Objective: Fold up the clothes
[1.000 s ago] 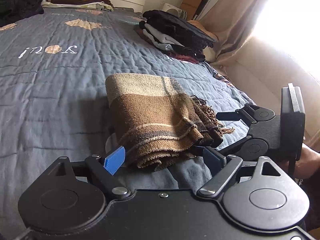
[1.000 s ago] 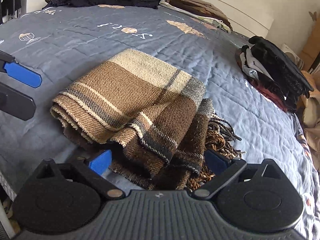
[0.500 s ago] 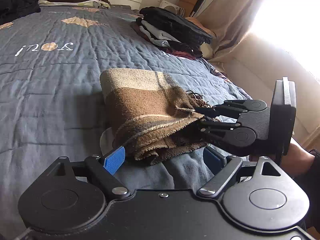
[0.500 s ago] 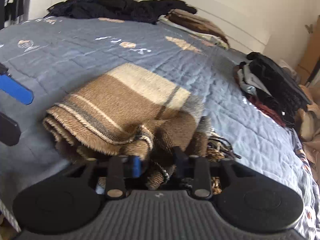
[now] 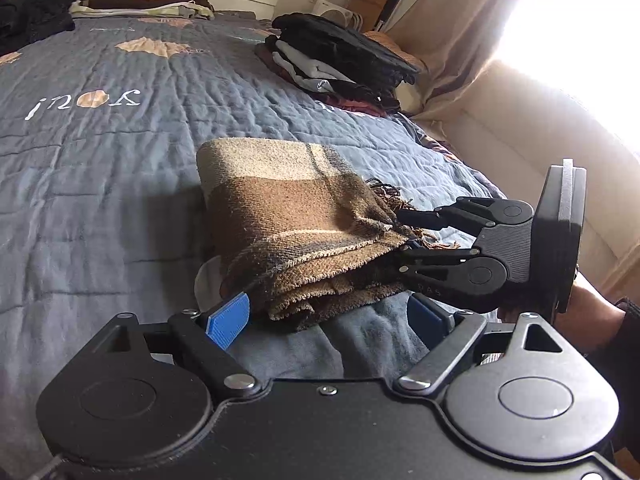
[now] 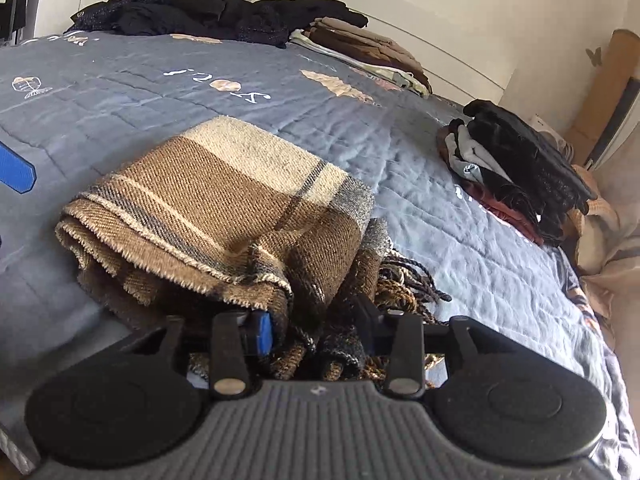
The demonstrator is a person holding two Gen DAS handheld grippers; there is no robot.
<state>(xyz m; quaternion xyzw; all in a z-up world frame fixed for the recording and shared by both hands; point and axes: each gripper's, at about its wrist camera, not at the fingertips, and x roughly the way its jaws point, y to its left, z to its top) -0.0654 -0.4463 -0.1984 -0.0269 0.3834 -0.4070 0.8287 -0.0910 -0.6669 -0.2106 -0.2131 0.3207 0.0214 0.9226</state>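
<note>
Right gripper [image 6: 316, 330] opening slightly around fringed corner of folded brown-and-cream plaid woollen scarf [image 5: 292, 224] on grey quilted bed [image 5: 120, 160]; left gripper [image 5: 324, 316] wide, empty. Final fold underway; next probably needs firmer pinch.

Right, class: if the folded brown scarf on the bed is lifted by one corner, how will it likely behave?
The scarf would probably sag and unfold: its layers lie loose and wavy. It looks thick and woolly, so likely grippy, not slippery. The fringe may dangle and snag near the right gripper, whose fingers are opening around cloth.
</note>
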